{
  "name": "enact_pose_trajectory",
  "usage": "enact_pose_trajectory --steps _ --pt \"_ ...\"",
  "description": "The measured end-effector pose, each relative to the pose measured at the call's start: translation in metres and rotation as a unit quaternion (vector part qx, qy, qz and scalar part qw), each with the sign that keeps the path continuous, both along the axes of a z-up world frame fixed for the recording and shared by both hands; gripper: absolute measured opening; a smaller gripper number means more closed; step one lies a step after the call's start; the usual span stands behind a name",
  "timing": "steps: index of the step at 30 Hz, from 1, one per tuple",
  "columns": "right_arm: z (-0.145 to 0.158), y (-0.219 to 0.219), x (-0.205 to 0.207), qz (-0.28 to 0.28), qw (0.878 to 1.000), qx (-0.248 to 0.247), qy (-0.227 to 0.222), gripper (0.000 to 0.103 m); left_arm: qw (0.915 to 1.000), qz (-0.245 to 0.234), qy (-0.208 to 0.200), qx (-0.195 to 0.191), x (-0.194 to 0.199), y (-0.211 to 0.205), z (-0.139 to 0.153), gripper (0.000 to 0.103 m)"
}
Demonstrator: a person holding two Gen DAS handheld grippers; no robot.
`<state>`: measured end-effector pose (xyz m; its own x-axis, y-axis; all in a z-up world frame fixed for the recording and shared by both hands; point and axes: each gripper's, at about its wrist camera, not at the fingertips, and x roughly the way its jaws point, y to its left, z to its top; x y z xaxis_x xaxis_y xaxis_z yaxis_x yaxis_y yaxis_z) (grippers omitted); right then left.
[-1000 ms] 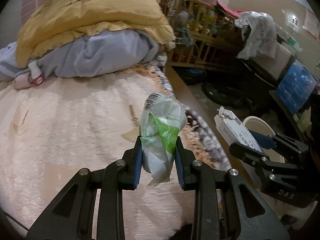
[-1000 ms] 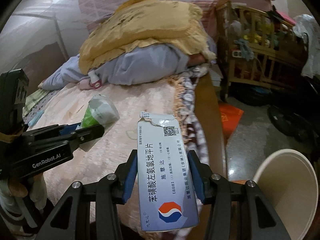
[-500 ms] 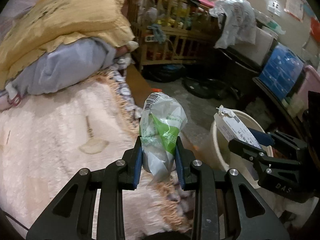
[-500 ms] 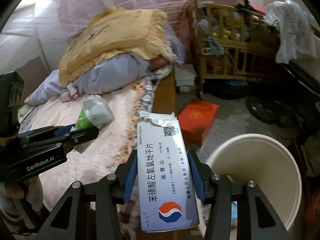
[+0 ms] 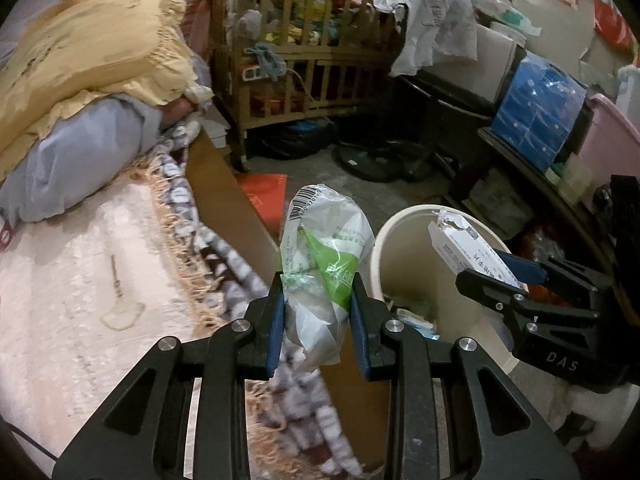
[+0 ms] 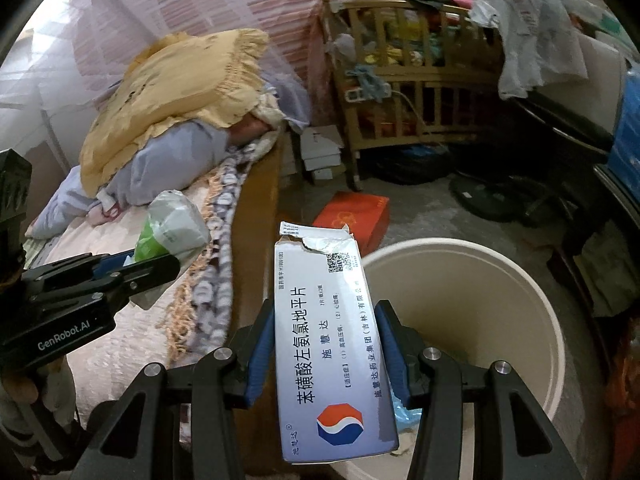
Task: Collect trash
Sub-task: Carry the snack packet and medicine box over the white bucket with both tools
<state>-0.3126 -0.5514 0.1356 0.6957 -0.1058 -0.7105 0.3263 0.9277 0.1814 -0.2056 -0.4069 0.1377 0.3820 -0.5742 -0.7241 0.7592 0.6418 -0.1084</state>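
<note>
**You are in a lived-in bedroom at home**

You stand beside a bed [image 5: 80, 280] spread with a pale fuzzy blanket [image 5: 60, 320] and a fringed patterned throw [image 6: 212, 240], with a yellow frilled pillow [image 6: 176, 92] on grey bedding at its head. Pink striped netting [image 6: 224, 8] hangs behind it. A wooden baby cot [image 5: 304, 60] crammed with toys and clothes stands by the wall. On the bare floor you see a cream waste bucket [image 6: 536, 292], an orange box [image 6: 360, 216] and a fan base [image 5: 372, 160]. Boxes, a blue crate [image 5: 540, 120] and a plastic bag [image 5: 432, 12] crowd the right-hand side.
</note>
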Motion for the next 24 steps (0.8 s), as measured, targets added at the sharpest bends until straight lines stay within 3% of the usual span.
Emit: enact_pose_trajectory --steps 24 --pt "-0.018 -0.046 -0.031 -0.053 0.998 0.022 0.011 0.047 0.9984 -0.049 0.021 0.018 -0.031 -0.064 -0.021 0.026"
